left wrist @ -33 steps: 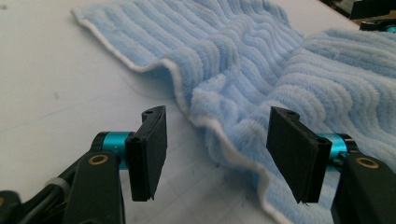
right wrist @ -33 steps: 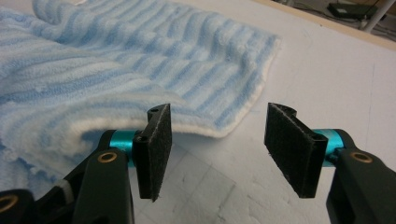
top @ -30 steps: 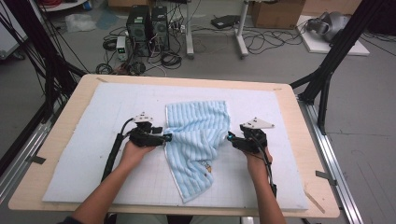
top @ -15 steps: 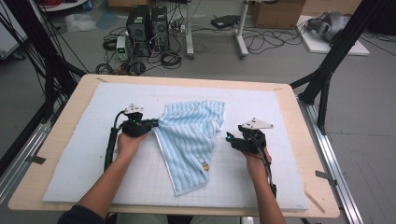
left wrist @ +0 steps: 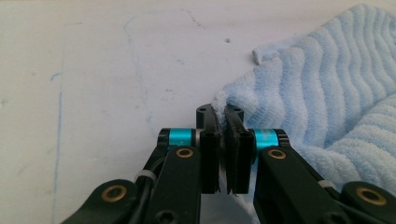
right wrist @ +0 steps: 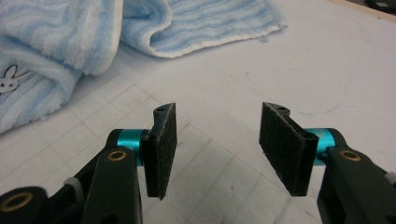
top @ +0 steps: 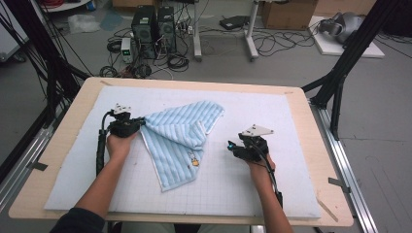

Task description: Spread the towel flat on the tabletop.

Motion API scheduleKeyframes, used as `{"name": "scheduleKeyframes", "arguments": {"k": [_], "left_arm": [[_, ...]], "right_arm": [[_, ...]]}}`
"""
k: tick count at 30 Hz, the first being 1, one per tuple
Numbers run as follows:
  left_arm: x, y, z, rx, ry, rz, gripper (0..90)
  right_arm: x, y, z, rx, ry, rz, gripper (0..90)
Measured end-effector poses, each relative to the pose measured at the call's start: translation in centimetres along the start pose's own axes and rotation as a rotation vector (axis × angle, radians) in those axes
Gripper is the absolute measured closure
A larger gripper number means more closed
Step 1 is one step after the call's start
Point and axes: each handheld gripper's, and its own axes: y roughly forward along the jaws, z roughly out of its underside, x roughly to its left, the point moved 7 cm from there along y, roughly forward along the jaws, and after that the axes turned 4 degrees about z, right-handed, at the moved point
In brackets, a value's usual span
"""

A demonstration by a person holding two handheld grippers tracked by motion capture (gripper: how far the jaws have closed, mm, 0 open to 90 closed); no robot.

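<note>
A light-blue striped towel [top: 182, 138] lies rumpled on the white gridded mat [top: 252, 189], left of the mat's centre, with one part folded over the rest. Its far corner points toward the back of the table, and a narrower end reaches toward the person's side. A small rabbit motif [top: 194, 159] marks the towel near its right edge; the same motif appears at the left margin of the right gripper view [right wrist: 10, 79].

The left gripper [top: 136, 123] sits at the towel's left corner. In the left gripper view its jaws are pressed together on a thin edge of the towel [left wrist: 327, 107], with terry cloth visible between the pads and spreading away to the right. The left hand [top: 119, 145] holds this gripper just behind it.

The right gripper [top: 233, 147] rests over bare mat, to the right of the towel and apart from it. In the right gripper view [right wrist: 215, 140] its jaws stand spread, with only gridded mat between the pads.

The mat covers a wooden table [top: 320, 160]. Beyond the table's far edge, computer towers [top: 154, 26] and loose cables [top: 272, 43] lie on the floor.
</note>
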Motion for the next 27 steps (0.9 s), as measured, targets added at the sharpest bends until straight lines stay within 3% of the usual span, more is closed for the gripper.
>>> {"name": "scheduleKeyframes", "arguments": {"k": [3, 8, 11, 18, 21, 27], "left_arm": [[-0.5, -0.2, -0.1, -0.008, -0.054, 0.050, 52.9], [-2.0, -1.3, -0.7, -0.039, -0.009, 0.109, 38.6], [-3.7, -2.0, -1.1, -0.052, 0.038, 0.177, 38.5], [-9.6, -2.1, -0.8, -0.035, 0.150, 0.372, 39.4], [-11.7, -1.3, 0.0, 0.008, 0.190, 0.421, 38.7], [-15.7, 0.3, 0.9, 0.048, 0.232, 0.491, 36.7]], "right_arm": [[0.4, 0.3, -0.1, 0.000, -0.003, -0.015, 47.2], [0.8, 0.7, 0.0, 0.012, -0.012, -0.023, 47.9], [0.7, 0.7, 0.1, 0.017, -0.004, -0.019, 47.5], [0.5, 0.5, 0.2, 0.015, 0.006, -0.011, 46.9], [0.3, 0.5, 0.3, 0.020, 0.002, -0.005, 47.0], [-0.2, 0.3, 0.6, 0.021, 0.014, 0.014, 47.0]]}}
